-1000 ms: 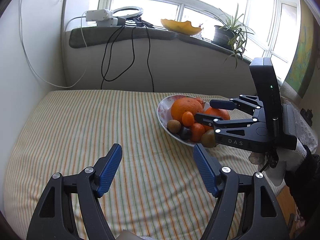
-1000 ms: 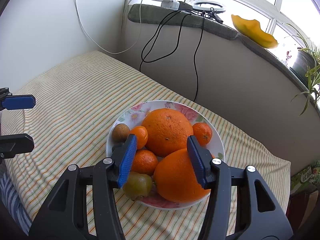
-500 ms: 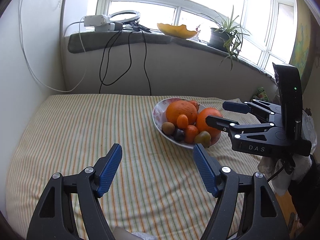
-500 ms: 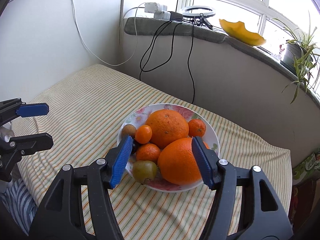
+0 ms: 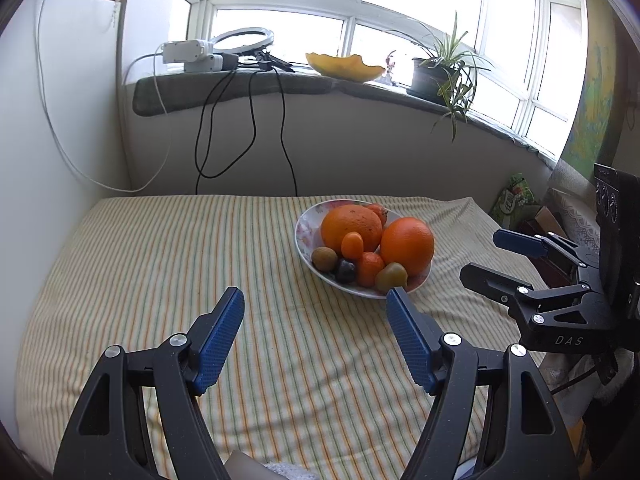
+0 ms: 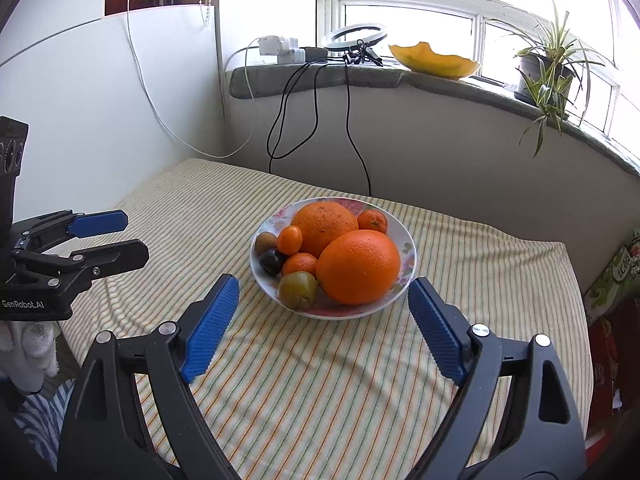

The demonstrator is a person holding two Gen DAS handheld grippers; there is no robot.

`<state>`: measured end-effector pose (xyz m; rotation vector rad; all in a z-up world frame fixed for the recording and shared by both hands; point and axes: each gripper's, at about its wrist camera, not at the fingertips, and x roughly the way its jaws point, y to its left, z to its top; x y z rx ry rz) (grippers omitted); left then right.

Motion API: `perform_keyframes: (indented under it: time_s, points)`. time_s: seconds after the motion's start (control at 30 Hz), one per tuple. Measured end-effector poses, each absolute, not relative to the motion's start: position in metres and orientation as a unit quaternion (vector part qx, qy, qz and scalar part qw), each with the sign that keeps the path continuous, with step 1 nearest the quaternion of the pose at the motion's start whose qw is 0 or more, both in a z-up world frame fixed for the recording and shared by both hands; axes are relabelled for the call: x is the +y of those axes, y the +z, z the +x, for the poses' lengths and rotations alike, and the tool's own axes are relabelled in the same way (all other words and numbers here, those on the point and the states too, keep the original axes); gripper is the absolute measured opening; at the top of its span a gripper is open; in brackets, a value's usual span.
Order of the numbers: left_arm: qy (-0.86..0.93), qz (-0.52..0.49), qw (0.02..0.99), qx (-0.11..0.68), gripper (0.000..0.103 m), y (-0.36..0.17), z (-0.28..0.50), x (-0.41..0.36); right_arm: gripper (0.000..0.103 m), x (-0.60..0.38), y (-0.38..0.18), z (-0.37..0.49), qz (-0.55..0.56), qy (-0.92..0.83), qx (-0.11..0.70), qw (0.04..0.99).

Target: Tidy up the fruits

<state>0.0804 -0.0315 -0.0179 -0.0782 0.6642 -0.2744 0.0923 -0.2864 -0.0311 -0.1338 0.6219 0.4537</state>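
Note:
A flowered white bowl (image 5: 305, 232) (image 6: 408, 246) stands on the striped tablecloth, filled with two big oranges (image 5: 407, 245) (image 6: 359, 266), small tangerines (image 6: 373, 221), a kiwi (image 5: 324, 258), a dark plum (image 6: 271, 261) and a greenish fruit (image 6: 298, 289). My left gripper (image 5: 315, 306) is open and empty, in front and to the left of the bowl. My right gripper (image 6: 323, 294) is open and empty, held just short of the bowl's near rim. It also shows in the left wrist view (image 5: 482, 256), right of the bowl.
The striped cloth (image 5: 160, 264) covers the table up to the back wall. Black and white cables (image 5: 248, 120) hang from the windowsill, which carries a ring light (image 5: 244, 38), a melon rind (image 5: 344, 67) and a potted plant (image 5: 440, 76). Boxes (image 6: 612, 276) stand right of the table.
Both grippers have pulled back and away from the bowl. The right gripper, which was over the fruit, has opened wider and now sits short of the bowl's rim.

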Motion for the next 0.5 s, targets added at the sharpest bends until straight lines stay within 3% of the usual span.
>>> perform_keyframes:
  time_s: [0.5]
  points:
    - [-0.136,-0.032,0.938,0.318,0.073,-0.016,0.077,-0.034,0.089,-0.299,-0.035,0.089,-0.044,0.215,0.308,0.926]
